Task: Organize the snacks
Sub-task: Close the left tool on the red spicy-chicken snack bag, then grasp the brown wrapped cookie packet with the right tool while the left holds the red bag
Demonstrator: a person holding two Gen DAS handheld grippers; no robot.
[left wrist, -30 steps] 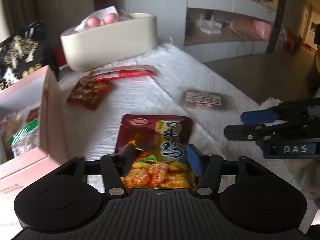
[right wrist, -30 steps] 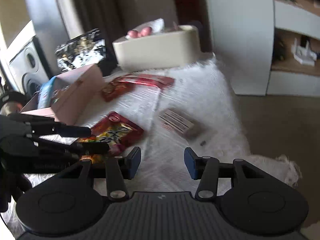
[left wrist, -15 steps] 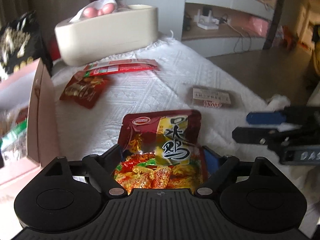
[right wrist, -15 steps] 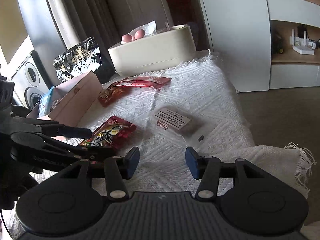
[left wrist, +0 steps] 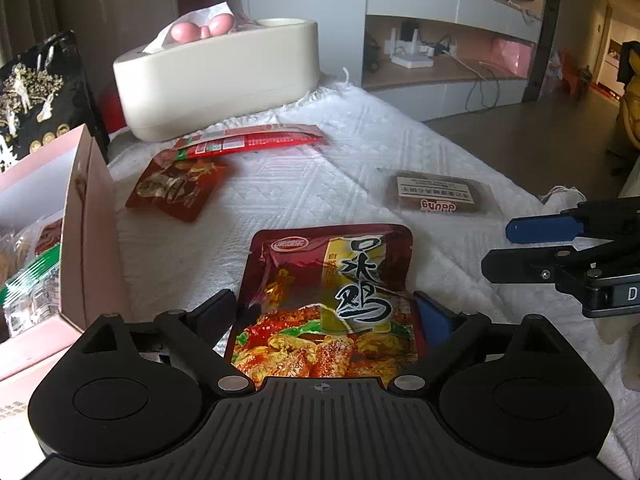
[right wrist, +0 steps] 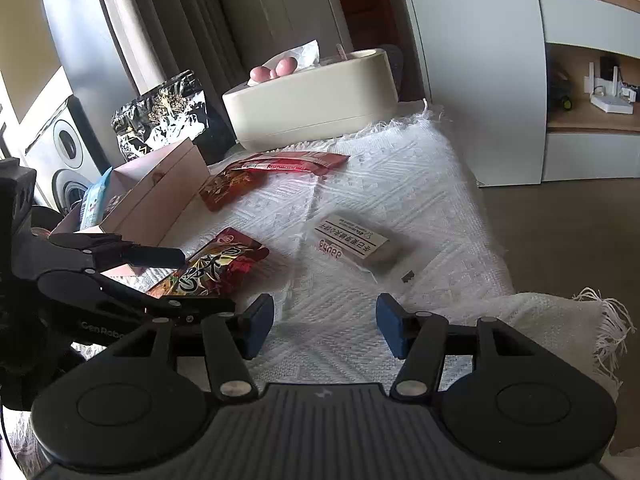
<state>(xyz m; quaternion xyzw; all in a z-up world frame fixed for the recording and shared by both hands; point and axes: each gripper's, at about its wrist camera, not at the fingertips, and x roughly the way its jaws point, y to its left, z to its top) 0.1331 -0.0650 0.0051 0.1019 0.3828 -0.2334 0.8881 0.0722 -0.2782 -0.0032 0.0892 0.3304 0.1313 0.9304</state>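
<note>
We see a tabletop under a white woven cloth [left wrist: 304, 184]. At its far end stands a cream tissue box [left wrist: 216, 80], and a pink carton [left wrist: 80, 216] with packets inside sits open at the left edge. A black patterned bag [left wrist: 36, 100] stands behind the carton.

Four snack packets lie on the cloth. The chicken snack pouch [left wrist: 332, 292] lies flat nearest to us, just beside the carton. Two red packets, a long red packet [left wrist: 256, 142] overlapping a dark red pouch [left wrist: 176, 188], lie close to the tissue box. A brown wrapped bar [left wrist: 438, 198] lies apart at the right.

The left tongs [left wrist: 328, 316] stand wide; their jaws have just been opening. The near end of the chicken snack pouch lies between the two fingers, and we cannot tell whether either pad touches it; the pouch rests on the cloth.

The right tongs [right wrist: 324, 324] are partly open and have just been opening too. Nothing lies between them; they hover over bare cloth, with the brown wrapped bar beyond and the chicken snack pouch off to their left.
</note>
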